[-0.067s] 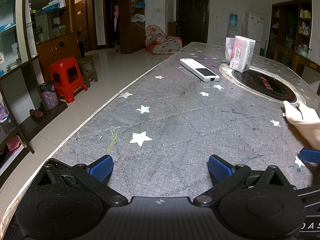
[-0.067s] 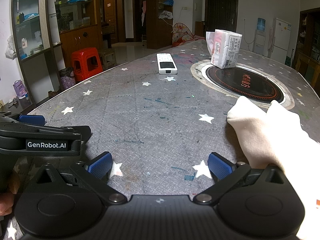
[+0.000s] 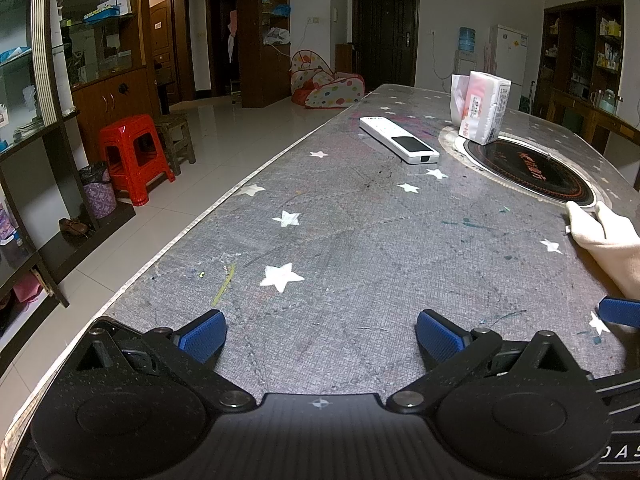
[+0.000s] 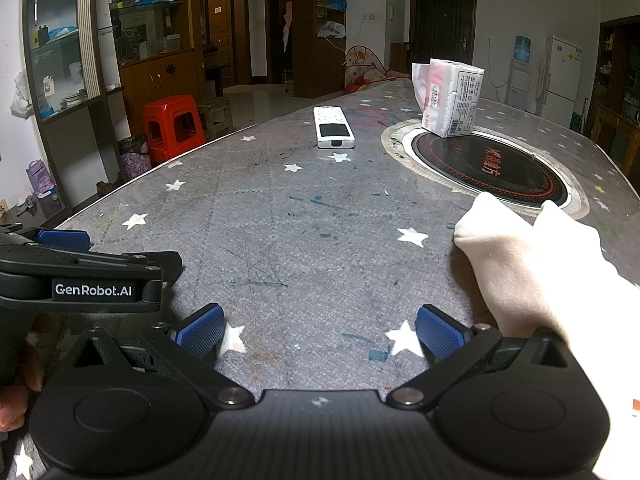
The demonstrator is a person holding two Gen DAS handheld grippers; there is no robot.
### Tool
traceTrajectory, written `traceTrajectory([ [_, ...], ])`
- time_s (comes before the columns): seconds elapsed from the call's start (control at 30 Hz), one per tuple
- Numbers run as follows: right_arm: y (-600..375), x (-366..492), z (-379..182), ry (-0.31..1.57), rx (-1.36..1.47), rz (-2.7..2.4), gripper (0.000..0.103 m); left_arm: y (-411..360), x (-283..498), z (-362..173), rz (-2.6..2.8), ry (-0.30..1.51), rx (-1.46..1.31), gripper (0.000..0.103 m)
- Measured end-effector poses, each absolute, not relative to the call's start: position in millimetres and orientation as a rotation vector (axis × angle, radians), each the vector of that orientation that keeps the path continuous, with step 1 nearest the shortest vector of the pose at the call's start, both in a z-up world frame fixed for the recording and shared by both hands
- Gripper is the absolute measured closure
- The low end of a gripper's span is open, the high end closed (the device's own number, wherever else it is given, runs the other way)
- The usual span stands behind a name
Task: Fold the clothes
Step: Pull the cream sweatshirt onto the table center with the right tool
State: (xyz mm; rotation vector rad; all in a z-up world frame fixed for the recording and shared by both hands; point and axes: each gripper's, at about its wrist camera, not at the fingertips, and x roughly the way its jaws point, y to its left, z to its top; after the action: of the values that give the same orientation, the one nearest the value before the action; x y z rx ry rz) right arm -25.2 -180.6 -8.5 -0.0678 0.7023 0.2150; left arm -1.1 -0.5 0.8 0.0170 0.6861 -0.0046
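Dim indoor light, sharp focus, strong fisheye edge bending.

The floor has shiny pale tiles. A red plastic stool stands by dark wooden shelves. A dark door is shut in the white wall.

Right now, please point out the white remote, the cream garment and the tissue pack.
white remote (image 4: 334,132), right wrist view, on its dark screen.
cream garment (image 4: 532,256), right wrist view, on its upper fabric.
tissue pack (image 3: 482,114), left wrist view, on its front face.
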Motion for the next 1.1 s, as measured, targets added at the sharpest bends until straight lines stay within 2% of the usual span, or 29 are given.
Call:
traceTrajectory([
  [0.17, -185, -26, -2, 0.720, -0.047, 0.210, 0.000, -2, -3, 3, -0.019, 0.689, 0.024, 0.000],
  [0.6, -193, -92, 34, 0.598, -0.102, 0.168, 0.000, -20, -36, 27, -0.131, 0.687, 0.057, 0.000],
  [1.1, -243, -164, 54, 0.606, -0.032, -0.016, 0.000, -73, -72, 43, -0.327, 0.714, 0.109, 0.000],
])
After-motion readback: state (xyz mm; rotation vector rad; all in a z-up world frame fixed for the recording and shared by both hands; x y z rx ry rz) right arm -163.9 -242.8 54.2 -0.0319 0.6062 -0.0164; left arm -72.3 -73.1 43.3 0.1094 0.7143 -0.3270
